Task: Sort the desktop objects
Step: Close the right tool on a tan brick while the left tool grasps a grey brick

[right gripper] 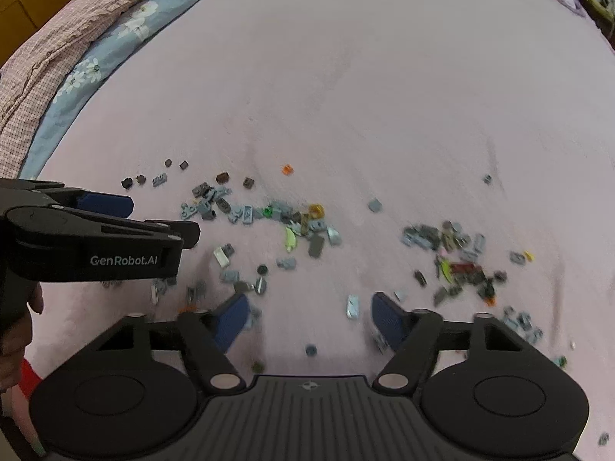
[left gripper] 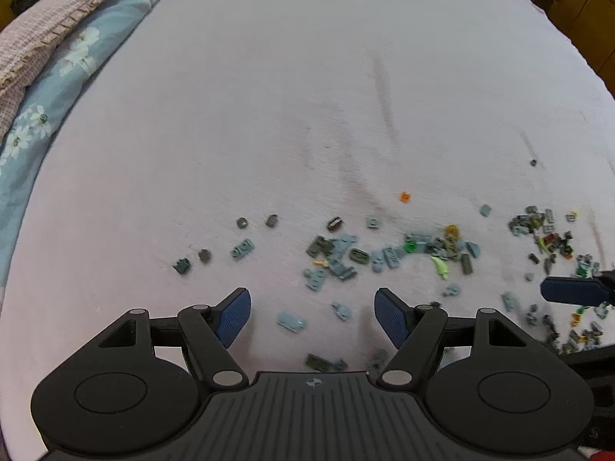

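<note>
Left tool (left gripper: 313, 317) open over scattered bricks (left gripper: 338, 257) on sheet (left gripper: 269, 96).

The far half of the pale bed sheet (left gripper: 307, 57) lies bare, wide room to pass. Small scattered bricks (left gripper: 338, 257) crowd the near strip from centre to right. At the far left, a floral blue quilt (left gripper: 57, 77) and a checked blanket (left gripper: 46, 19) bound the sheet.

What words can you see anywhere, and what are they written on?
"GenRobot.AI": white letters on the side of the left gripper, seen in the right wrist view.
Round emblem on each gripper's ribbed black base: no letters to read.
Bricks: too small and blurred to show any text.
</note>
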`<state>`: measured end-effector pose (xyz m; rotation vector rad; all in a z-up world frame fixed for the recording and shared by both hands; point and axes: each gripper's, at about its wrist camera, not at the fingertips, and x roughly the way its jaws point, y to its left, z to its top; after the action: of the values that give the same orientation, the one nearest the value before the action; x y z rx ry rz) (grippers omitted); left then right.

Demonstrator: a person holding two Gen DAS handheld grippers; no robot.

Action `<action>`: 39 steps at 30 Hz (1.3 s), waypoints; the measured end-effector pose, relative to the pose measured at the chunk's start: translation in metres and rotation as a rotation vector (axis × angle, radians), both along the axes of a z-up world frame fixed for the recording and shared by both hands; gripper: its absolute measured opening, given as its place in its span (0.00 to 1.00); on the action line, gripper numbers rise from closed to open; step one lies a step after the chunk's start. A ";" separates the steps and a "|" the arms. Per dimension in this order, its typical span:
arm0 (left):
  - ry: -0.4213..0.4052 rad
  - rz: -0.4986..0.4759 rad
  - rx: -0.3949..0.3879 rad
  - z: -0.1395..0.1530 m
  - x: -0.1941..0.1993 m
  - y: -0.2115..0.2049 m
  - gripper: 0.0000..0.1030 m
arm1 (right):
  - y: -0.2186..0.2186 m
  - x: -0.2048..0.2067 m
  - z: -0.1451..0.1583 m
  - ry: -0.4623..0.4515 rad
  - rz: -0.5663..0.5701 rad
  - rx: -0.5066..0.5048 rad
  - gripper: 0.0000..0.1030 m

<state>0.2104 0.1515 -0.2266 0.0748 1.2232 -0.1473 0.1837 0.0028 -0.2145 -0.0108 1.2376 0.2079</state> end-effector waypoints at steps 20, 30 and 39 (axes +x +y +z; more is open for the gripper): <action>-0.071 -0.085 0.014 -0.006 0.004 0.006 0.61 | 0.027 0.056 -0.046 -0.080 0.044 -0.058 0.35; -0.073 -0.182 -0.010 -0.027 0.034 -0.006 0.60 | 0.017 0.053 -0.047 -0.083 0.034 -0.052 0.16; -0.087 -0.286 0.006 -0.042 0.032 -0.026 0.14 | 0.010 0.051 -0.041 -0.069 -0.001 -0.015 0.16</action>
<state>0.2423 0.1257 -0.2684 0.2595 1.1217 -0.3862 0.2344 0.0123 -0.2558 -0.0305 1.1704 0.1954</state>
